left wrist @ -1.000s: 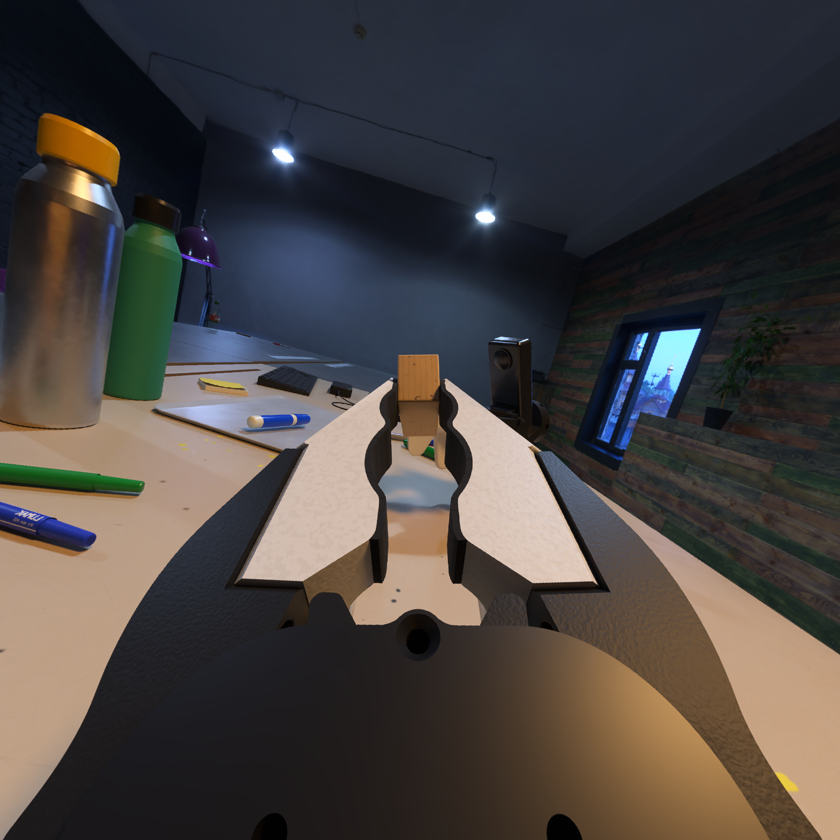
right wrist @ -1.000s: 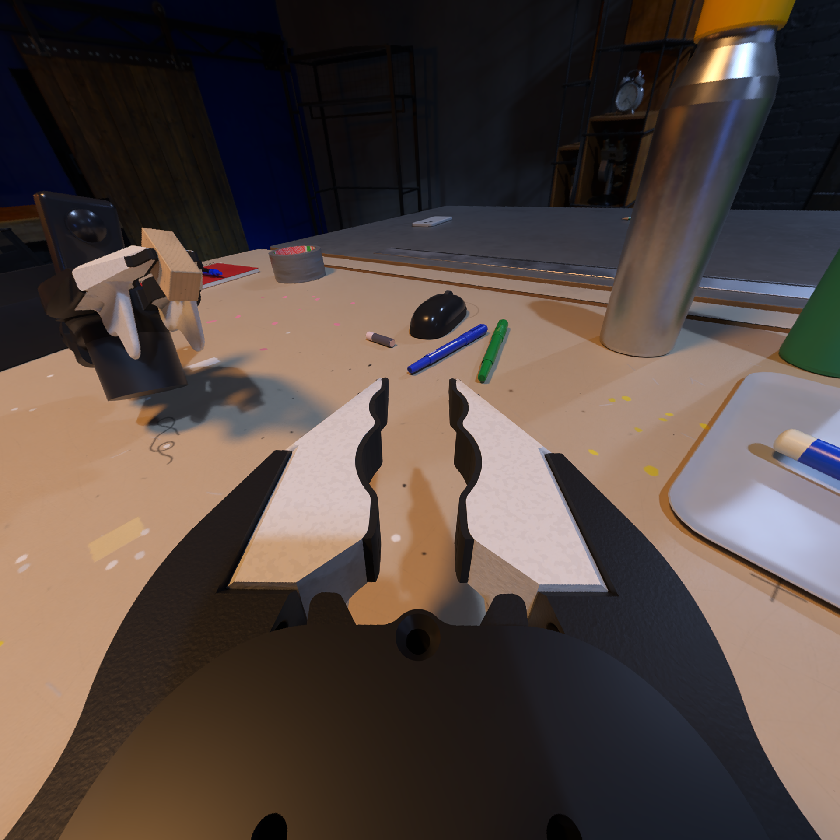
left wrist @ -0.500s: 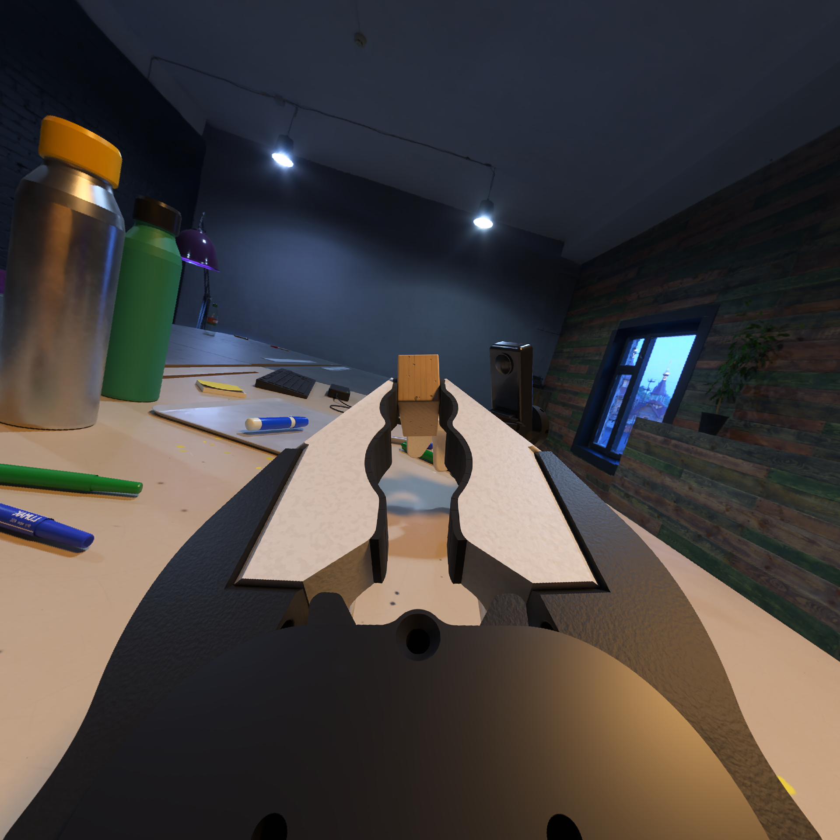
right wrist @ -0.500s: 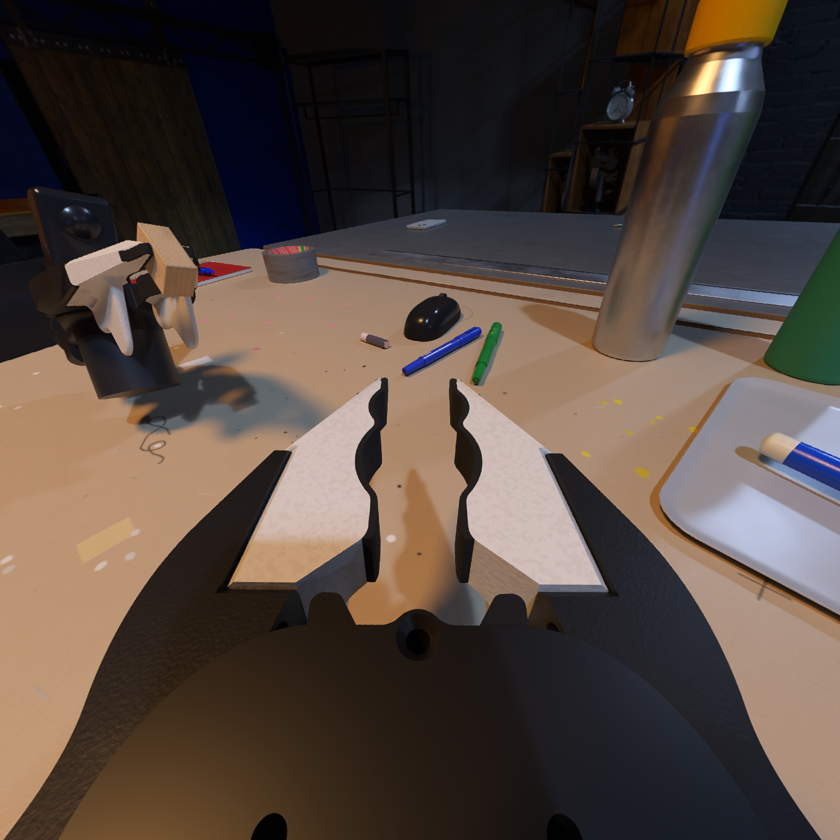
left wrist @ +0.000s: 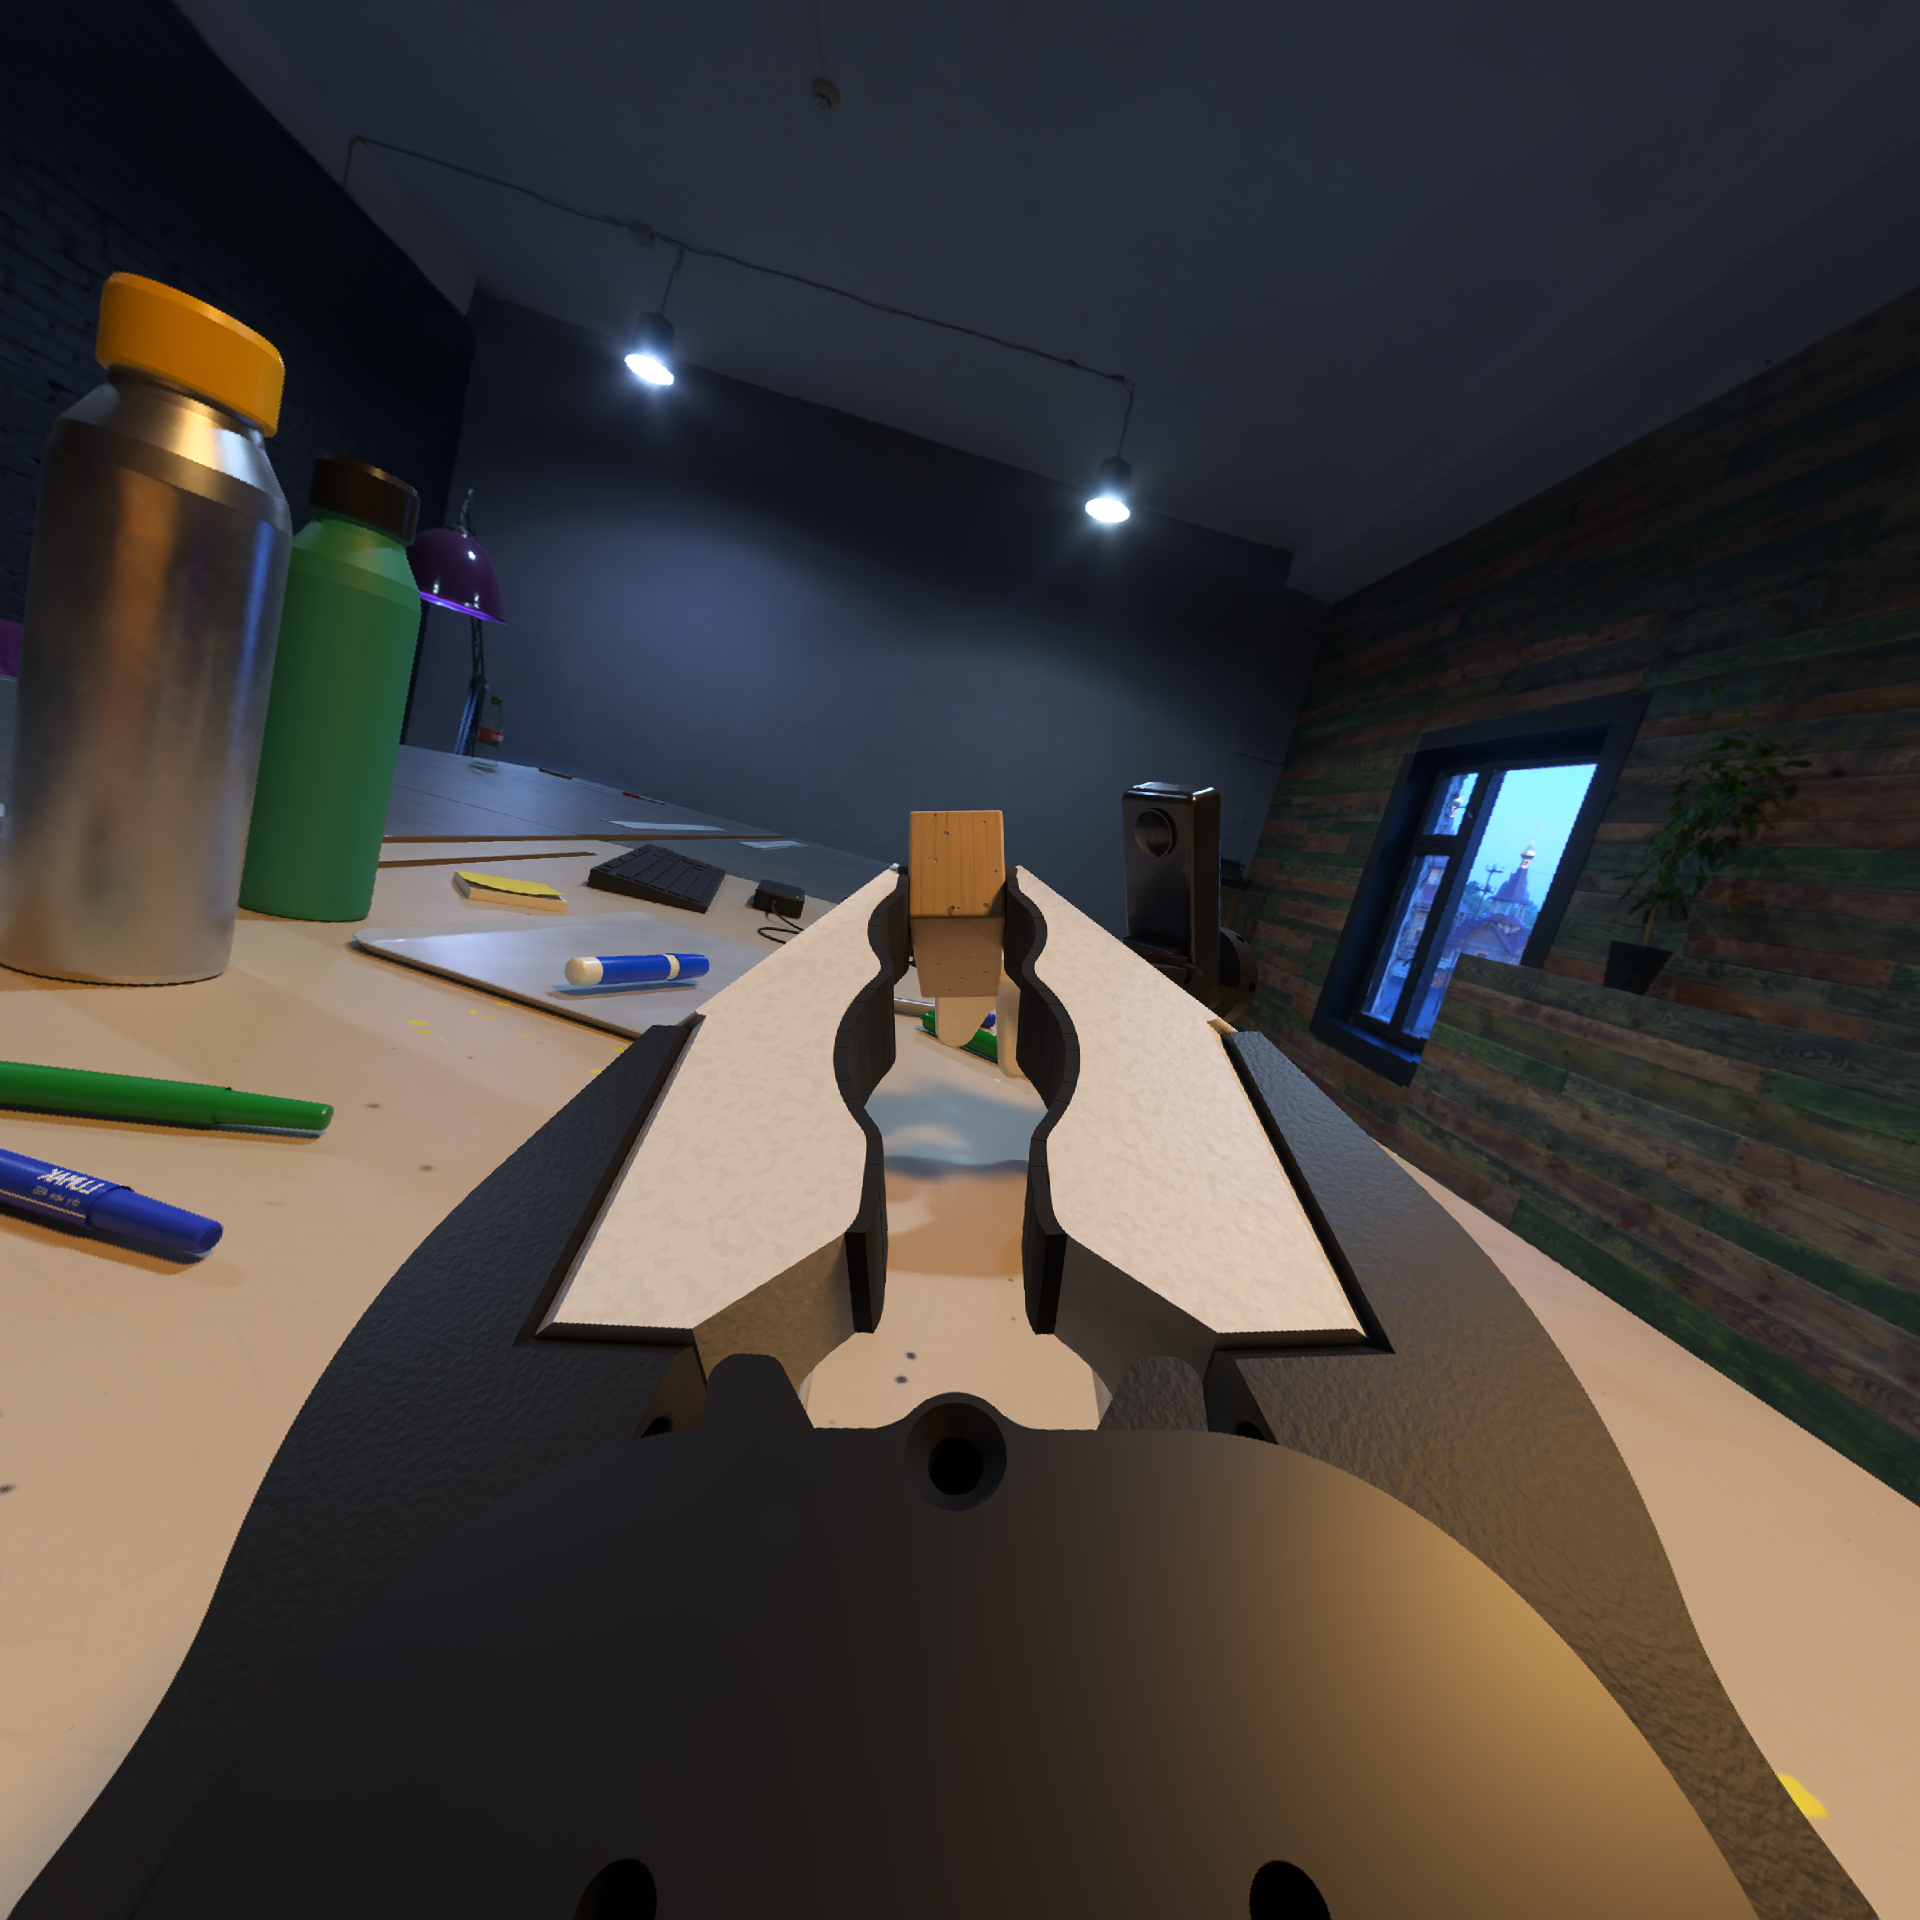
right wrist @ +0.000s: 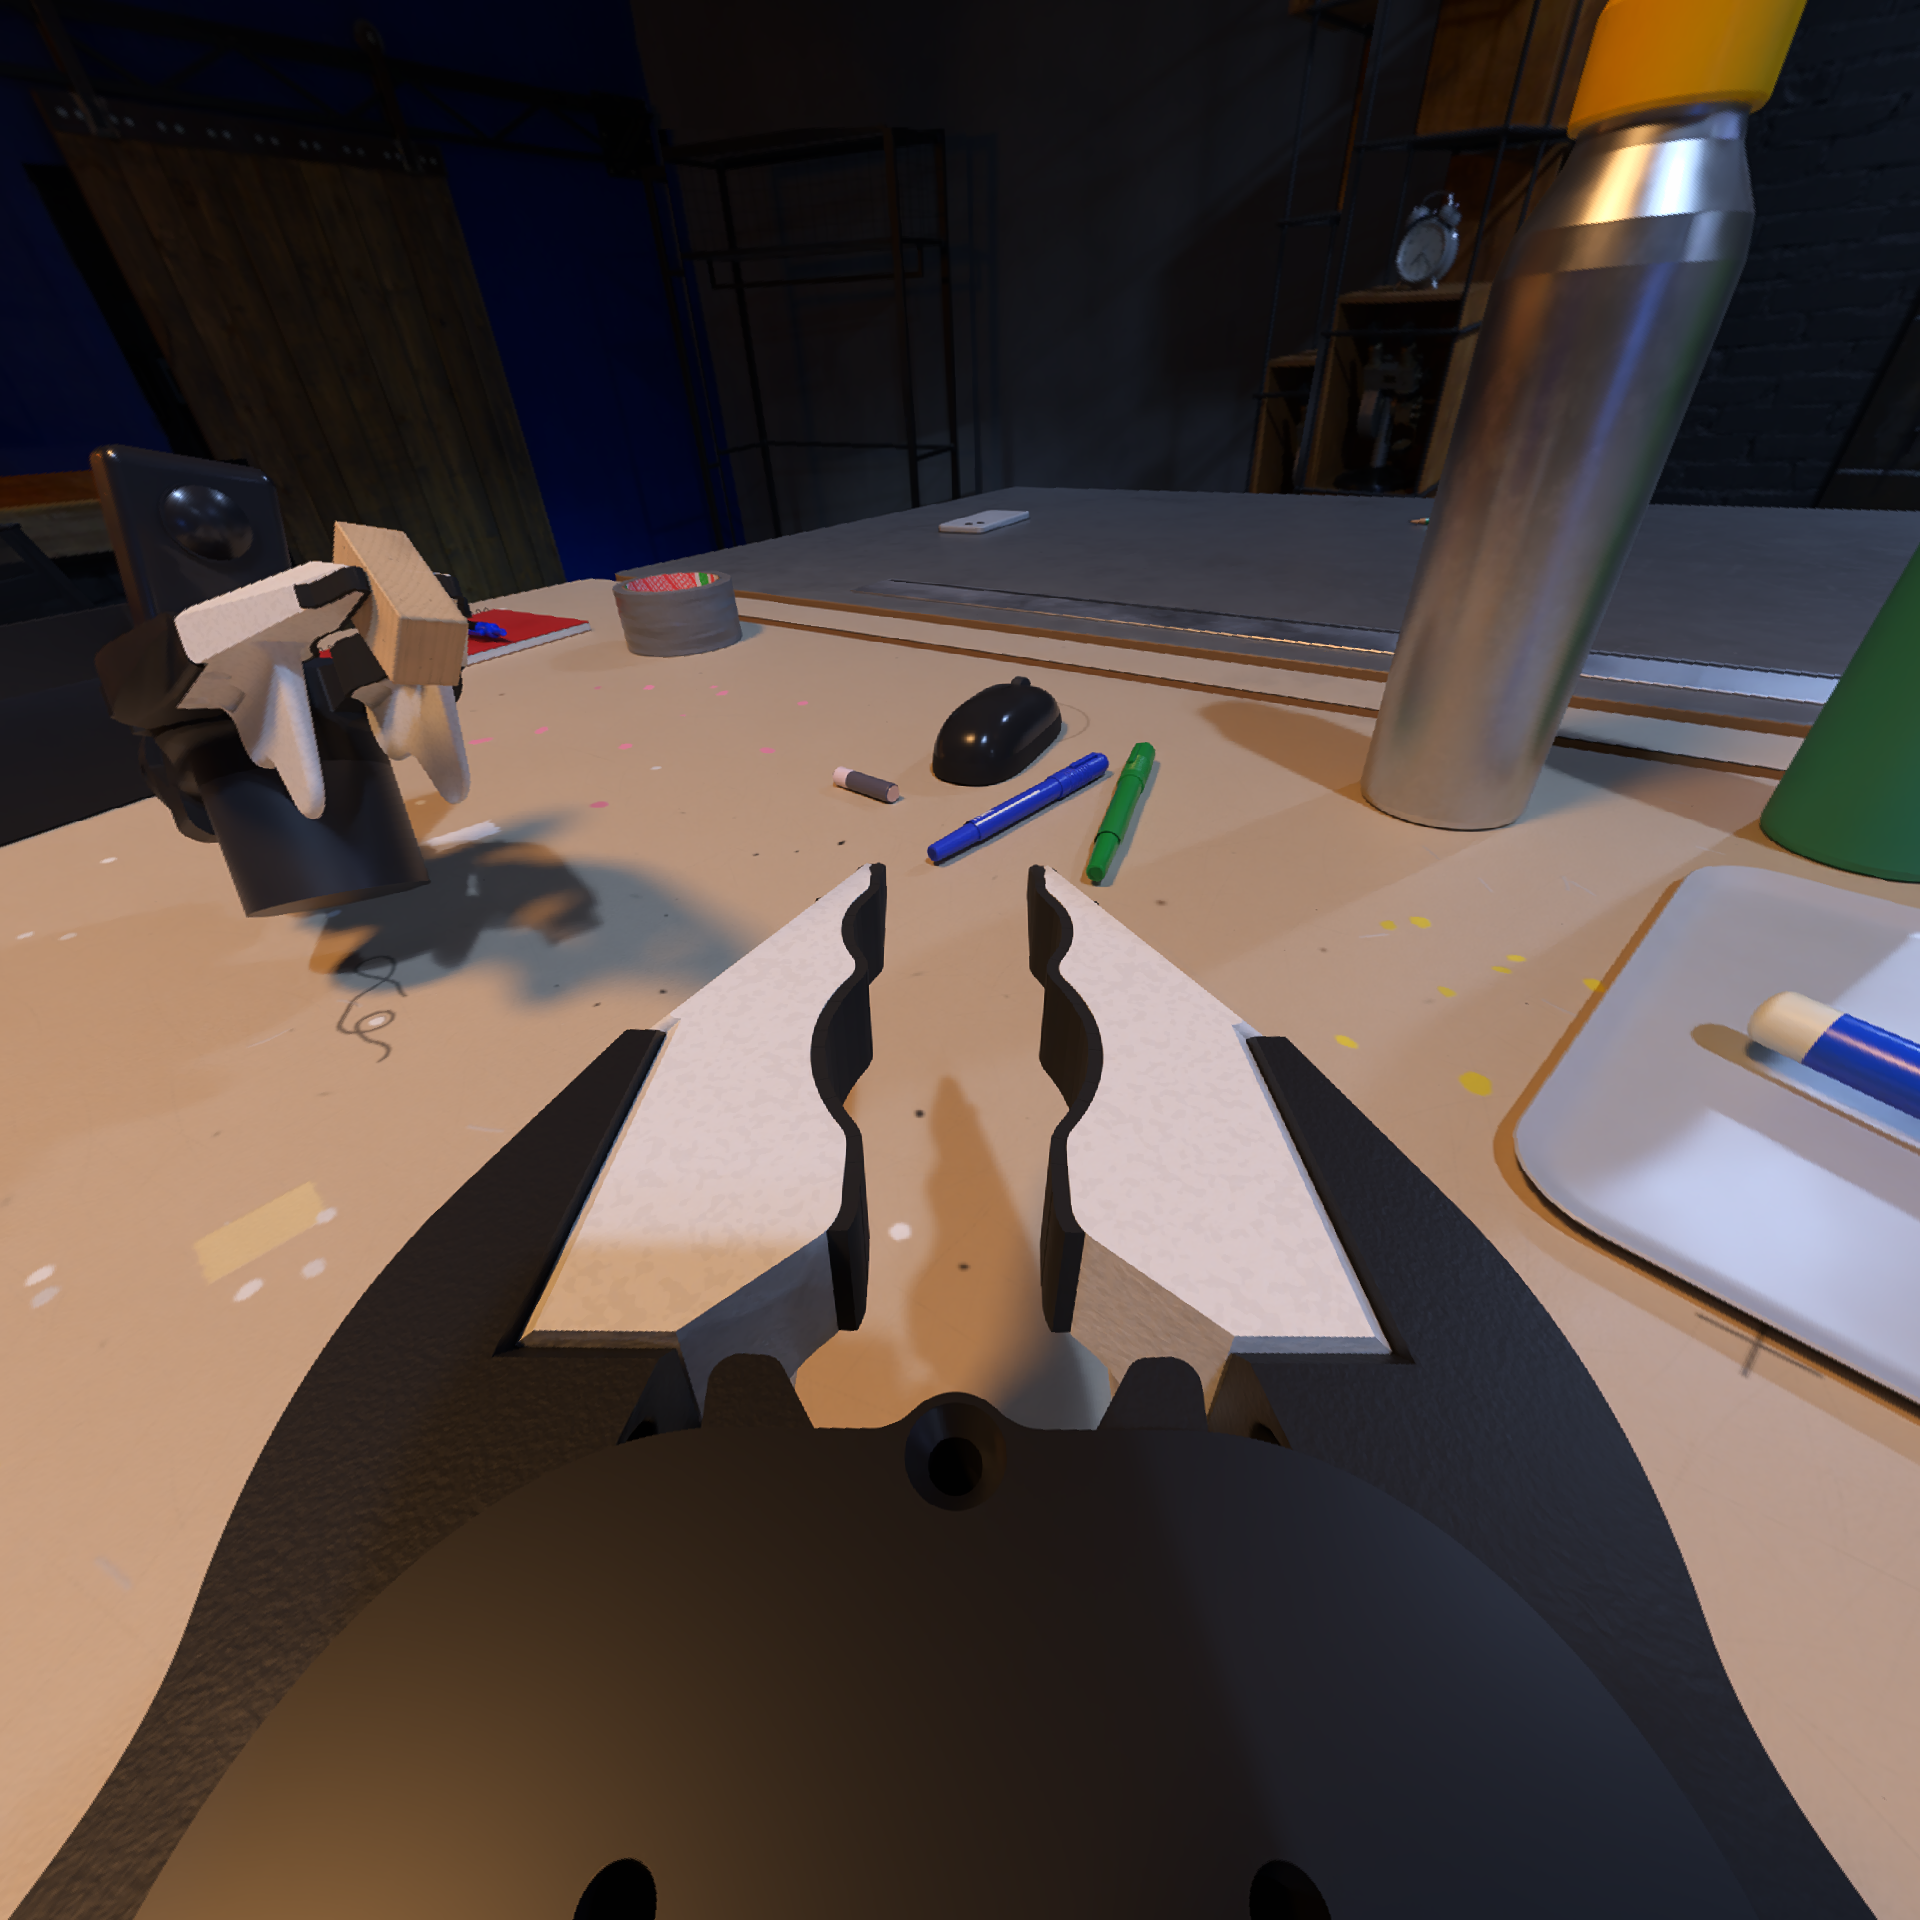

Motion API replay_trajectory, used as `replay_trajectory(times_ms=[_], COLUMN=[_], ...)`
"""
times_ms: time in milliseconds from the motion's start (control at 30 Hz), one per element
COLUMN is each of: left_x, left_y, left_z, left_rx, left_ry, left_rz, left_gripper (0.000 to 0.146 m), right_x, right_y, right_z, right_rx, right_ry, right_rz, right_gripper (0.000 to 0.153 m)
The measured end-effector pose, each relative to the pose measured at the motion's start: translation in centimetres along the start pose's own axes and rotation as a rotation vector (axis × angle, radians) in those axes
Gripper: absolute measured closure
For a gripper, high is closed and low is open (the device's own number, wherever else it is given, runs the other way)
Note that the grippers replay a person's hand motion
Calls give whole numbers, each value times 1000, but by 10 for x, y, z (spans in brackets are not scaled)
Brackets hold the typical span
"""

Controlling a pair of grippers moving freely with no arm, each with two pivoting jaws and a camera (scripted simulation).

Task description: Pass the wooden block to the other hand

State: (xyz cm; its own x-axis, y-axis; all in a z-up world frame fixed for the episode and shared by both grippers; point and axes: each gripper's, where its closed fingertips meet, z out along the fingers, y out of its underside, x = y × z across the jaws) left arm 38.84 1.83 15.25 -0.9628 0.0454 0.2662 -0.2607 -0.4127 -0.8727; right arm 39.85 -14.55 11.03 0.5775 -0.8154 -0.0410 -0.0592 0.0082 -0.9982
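The wooden block [left wrist: 956,878] is a small light-brown cuboid clamped between the tips of my left gripper [left wrist: 956,894], held above the tan table [left wrist: 312,1299]. In the right wrist view the left gripper [right wrist: 384,634] with the block [right wrist: 416,597] hangs at the far left. My right gripper [right wrist: 956,883] is open and empty, low over the table [right wrist: 623,831], its fingers pointing past the left gripper. Its black body [left wrist: 1169,873] shows just right of and behind the block in the left wrist view.
A silver bottle with a yellow cap [right wrist: 1558,499] and a green bottle [left wrist: 332,717] stand close by. A white tray [right wrist: 1683,1174] holds a blue marker. A blue pen [right wrist: 1018,805], a green pen [right wrist: 1120,810], a black mouse [right wrist: 995,727] and a tape roll [right wrist: 675,613] lie ahead.
Almost nothing. Both views drift only slightly. The left gripper stays shut on the block and the right gripper stays open.
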Motion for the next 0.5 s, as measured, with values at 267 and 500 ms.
replay_trajectory(times_ms=[267,500], left_x=[0,1], left_y=[0,1], left_z=[0,1], left_rx=[-1,-4], left_ry=[2,0], left_rz=[4,17], left_gripper=[130,130], right_x=[1,0], right_y=[0,1], right_z=[-1,0], right_rx=[1,-4], right_ry=[11,14], right_rz=[-10,-20], right_gripper=[125,124])
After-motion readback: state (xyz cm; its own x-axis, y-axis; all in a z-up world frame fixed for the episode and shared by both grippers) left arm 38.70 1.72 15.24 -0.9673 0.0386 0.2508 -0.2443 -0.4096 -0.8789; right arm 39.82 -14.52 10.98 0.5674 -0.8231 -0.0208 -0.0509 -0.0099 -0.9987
